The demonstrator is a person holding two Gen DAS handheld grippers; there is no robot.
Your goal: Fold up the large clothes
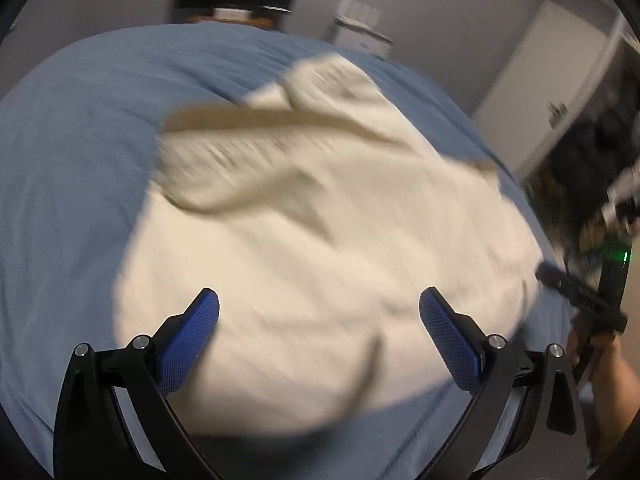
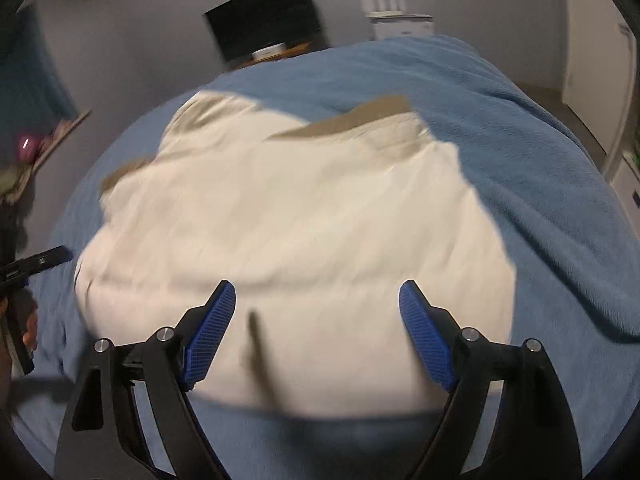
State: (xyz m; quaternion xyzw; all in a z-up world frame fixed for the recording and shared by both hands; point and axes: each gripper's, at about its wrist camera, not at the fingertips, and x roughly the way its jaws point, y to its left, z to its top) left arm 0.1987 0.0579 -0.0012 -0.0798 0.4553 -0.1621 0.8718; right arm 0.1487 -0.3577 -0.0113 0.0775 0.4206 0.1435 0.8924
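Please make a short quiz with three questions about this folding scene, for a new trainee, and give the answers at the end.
1. True or false: the left gripper is shut on the cream garment.
2. Multiple choice: the cream garment lies on A) a wooden table, B) a blue blanket, C) a tiled floor.
3. Fill in the missing word: the fingers of the right gripper stand wide ____ above the garment.

Key:
1. False. Its jaws are wide apart and hold nothing.
2. B.
3. Open.
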